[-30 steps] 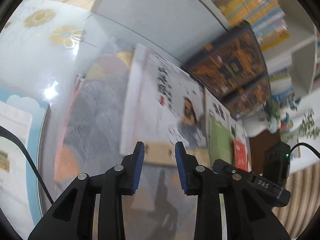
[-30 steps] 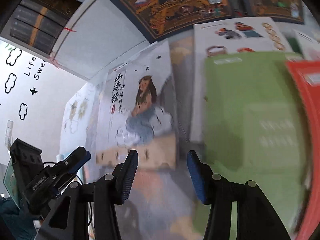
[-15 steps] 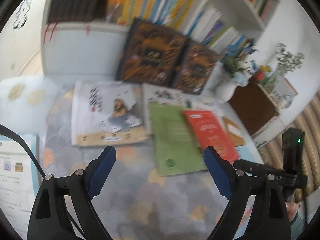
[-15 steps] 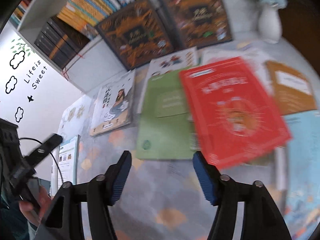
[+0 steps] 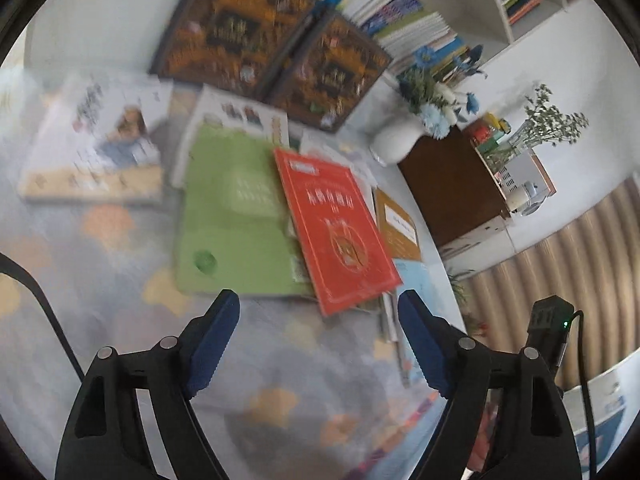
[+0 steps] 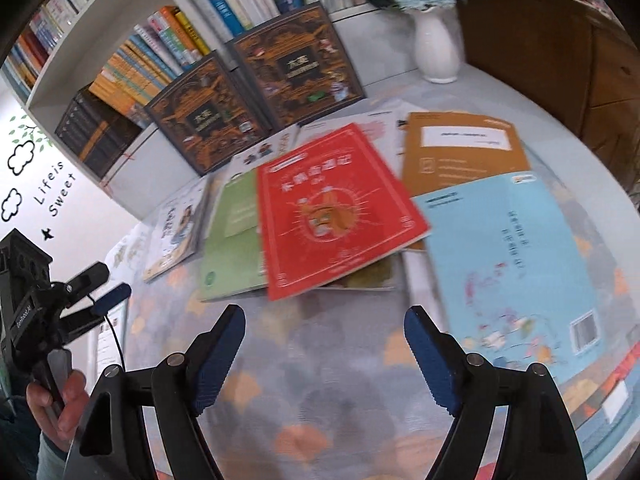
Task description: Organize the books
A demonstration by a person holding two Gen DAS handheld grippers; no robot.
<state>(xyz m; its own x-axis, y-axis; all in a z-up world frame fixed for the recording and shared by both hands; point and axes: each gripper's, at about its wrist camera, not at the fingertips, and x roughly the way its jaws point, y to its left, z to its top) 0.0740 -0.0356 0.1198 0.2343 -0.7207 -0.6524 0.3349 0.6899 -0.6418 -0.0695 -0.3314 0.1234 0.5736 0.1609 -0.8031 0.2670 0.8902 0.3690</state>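
Both grippers pulled back from the illustrated white book (image 5: 92,148); left gripper (image 5: 318,344) and right gripper (image 6: 324,356) jaws had just been opening, wide and empty. The red paperback (image 6: 336,208) looked thin, floppy and light, lying atop the green book (image 6: 232,236). Best taken at its overhanging near edge.

We see a white bookcase (image 6: 48,92) along the back, against a white wall (image 6: 72,216) with cloud decals and the words "Life is Sweet". A round table (image 6: 320,360) wears a grey cloth patterned with orange patches. To the right stands a dark brown wooden cabinet (image 5: 452,188); behind it hangs a ribbed beige curtain (image 5: 560,260). The light is soft, even daylight.
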